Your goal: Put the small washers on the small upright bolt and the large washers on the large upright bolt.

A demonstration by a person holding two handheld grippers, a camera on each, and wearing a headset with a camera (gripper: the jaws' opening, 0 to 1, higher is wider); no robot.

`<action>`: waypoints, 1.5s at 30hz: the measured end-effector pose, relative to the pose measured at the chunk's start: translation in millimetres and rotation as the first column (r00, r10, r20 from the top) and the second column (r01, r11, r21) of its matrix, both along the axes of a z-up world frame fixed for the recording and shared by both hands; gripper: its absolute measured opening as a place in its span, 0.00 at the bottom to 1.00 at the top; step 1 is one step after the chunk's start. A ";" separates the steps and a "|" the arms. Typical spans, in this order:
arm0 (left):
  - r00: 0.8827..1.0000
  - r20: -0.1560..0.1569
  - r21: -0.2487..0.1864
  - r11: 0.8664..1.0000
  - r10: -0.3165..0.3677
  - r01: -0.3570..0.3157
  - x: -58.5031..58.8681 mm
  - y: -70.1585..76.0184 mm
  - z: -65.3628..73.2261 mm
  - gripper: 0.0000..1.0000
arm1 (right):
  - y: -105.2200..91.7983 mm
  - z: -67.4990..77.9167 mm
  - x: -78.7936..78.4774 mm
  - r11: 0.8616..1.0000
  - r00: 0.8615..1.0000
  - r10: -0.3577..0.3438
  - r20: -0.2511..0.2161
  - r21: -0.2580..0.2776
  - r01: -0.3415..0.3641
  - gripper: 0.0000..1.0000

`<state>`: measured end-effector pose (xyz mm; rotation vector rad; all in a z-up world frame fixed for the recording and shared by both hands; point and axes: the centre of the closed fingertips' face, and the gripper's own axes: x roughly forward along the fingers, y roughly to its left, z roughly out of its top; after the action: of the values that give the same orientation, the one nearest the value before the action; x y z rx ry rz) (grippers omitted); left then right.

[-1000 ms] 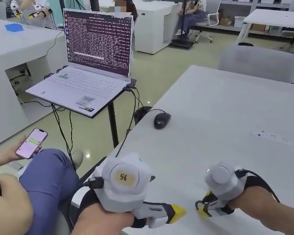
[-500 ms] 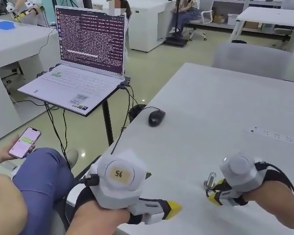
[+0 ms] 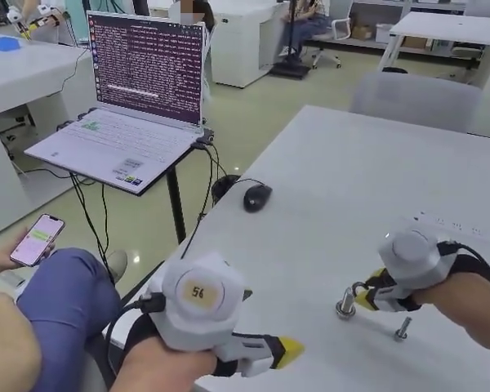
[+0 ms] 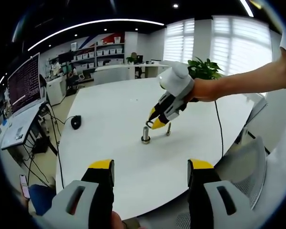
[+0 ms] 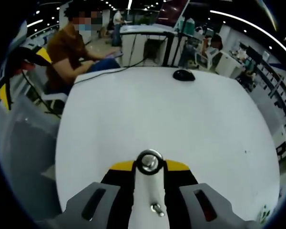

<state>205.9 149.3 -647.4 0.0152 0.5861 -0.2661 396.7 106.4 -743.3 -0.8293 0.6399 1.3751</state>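
Grips a washer point(image 5: 149, 161) at the tips of the right gripper point(image 3: 364, 294), large bolt point(image 3: 346, 303) just ahead of them, left gripper point(image 4: 150, 168) spread empty; looks mid-placement, likely calls next for centring the hole over that bolt, then releasing.

I held the left gripper point(image 4: 151, 168) low and close to my body, its yellow-tipped jaws spread wide apart and aimed across toward the other one. My left hand point(image 3: 167, 363) wrapped its grip from below. My right forearm point(image 4: 238, 82) reached in bare from the side, with my right hand point(image 3: 445, 287) closed around the right gripper point(image 3: 364, 299). That gripper tilted downward, its jaws pinched nearly together on a washer point(image 5: 149, 162) at the tips.
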 end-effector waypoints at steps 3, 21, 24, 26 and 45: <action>1.000 -0.002 0.001 1.000 0.001 -0.001 -0.5 0.4 -0.1 0.62 | 5.0 -4.5 -1.9 1.000 1.000 0.012 -0.005 -0.016 -0.012 0.23; 1.000 -0.010 0.000 1.000 -0.001 0.001 0.8 -0.1 -1.4 0.62 | 9.7 -17.7 -0.4 0.997 0.999 0.032 -0.017 -0.069 -0.033 0.23; 1.000 -0.010 -0.001 1.000 0.000 0.000 1.6 1.1 -1.4 0.62 | 10.4 -17.9 0.7 0.997 0.999 0.034 -0.013 -0.073 -0.035 0.23; 1.000 -0.010 -0.003 1.000 0.001 -0.001 1.6 1.8 -1.8 0.62 | 10.9 -18.4 1.2 0.997 0.999 0.035 -0.013 -0.074 -0.035 0.23; 1.000 -0.010 -0.013 1.000 0.014 -0.015 -1.6 5.5 -3.9 0.62 | 20.3 -11.5 5.6 0.998 0.999 0.036 0.025 -0.048 -0.035 0.10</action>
<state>204.4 154.8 -651.3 -0.0030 0.5939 -0.2560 402.3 126.7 -754.8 -0.8992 0.6422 1.3836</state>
